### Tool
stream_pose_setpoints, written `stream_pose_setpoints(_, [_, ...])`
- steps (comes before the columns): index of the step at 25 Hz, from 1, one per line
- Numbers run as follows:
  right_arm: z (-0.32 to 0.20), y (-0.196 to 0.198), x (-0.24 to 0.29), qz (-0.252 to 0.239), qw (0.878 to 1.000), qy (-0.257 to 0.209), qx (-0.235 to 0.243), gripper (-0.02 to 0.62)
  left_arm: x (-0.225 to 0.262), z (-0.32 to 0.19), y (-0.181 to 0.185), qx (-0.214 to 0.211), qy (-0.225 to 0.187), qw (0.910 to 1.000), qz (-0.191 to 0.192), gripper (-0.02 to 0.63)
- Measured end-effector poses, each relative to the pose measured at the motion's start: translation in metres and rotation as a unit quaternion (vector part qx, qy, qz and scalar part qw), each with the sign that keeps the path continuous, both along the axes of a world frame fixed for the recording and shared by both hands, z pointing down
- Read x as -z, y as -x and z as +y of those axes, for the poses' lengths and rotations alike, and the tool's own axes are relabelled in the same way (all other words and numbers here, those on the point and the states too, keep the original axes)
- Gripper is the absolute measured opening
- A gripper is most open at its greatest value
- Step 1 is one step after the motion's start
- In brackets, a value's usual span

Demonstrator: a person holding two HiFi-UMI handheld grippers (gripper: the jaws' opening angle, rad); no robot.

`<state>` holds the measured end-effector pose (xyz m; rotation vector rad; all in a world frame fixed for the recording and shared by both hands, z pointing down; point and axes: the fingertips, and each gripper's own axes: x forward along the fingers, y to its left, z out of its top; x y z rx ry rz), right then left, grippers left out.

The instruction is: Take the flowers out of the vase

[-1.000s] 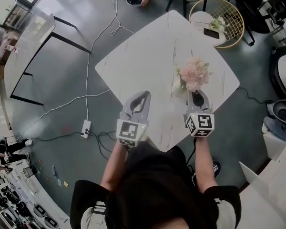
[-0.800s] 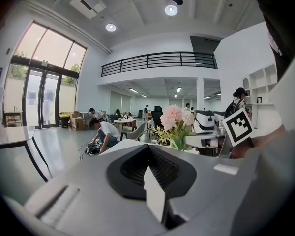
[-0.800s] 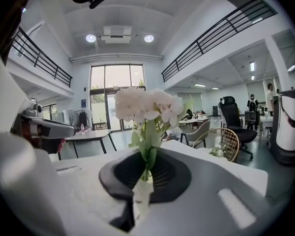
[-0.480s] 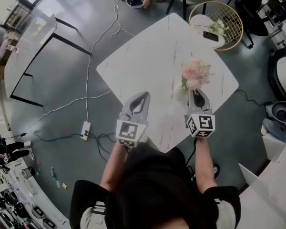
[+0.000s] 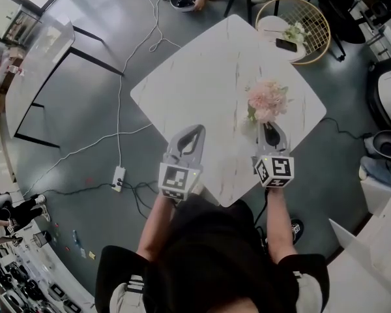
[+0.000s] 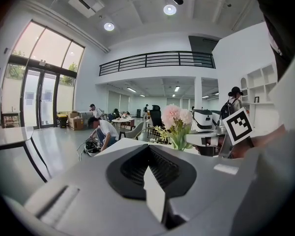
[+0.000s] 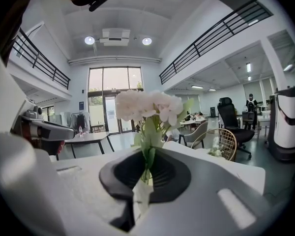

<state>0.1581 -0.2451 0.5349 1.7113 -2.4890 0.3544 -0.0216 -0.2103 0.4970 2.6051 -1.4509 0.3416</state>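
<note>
Two units over the near corner of the desk (image 5: 202, 77): left hand-held gripper (image 5: 195, 129) and right hand-held gripper (image 5: 268, 126). They sit side by side, well apart, both pointing away from the person and slightly down.

Right one is clenched on the flowers (image 5: 267, 99). In the right gripper view the green stems come up from between the closed jaws (image 7: 143, 182), with the pale heads of the flowers (image 7: 148, 106) right above and ahead of the tips. In the head view the pink heads sit just beyond the right tips, with leaves just left of them.

Vase: can't make it out in any view. There is something pale and translucent at the jaw seam under the stems, can't tell what.

Left one is clenched on nothing. The left gripper view shows its jaws together (image 6: 154, 193) with nothing between them. The flowers (image 6: 177, 118) are ahead and to its right, well apart from it. The right unit's cube (image 6: 240, 126) shows just right of them.

Around:
- Beyond the right hand-held gripper, past the far desk corner, is a round wire basket (image 5: 323, 31) with a dark phone (image 5: 288, 44) in it.
- Left of the left hand-held gripper, on the floor, is a power strip (image 5: 118, 175) with a white cable (image 5: 120, 96) running away from it.
- Far ahead of the left hand-held gripper a person (image 6: 104, 132) crouches on the floor.
</note>
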Motion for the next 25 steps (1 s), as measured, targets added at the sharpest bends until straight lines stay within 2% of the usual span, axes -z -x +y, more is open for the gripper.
stream_pose_setpoints(7, [0.005, -0.003, 0.004, -0.010, 1.000, -0.017, -0.003, 0.011, 0.001, 0.003, -0.004, -0.007, -0.002, 1.0000, -0.001, 0.008])
stream_pose_setpoints(25, [0.015, 0.000, 0.005, -0.004, 1.000, -0.024, -0.008, 0.011, 0.002, 0.006, -0.003, -0.017, -0.002, 0.9999, -0.004, 0.008])
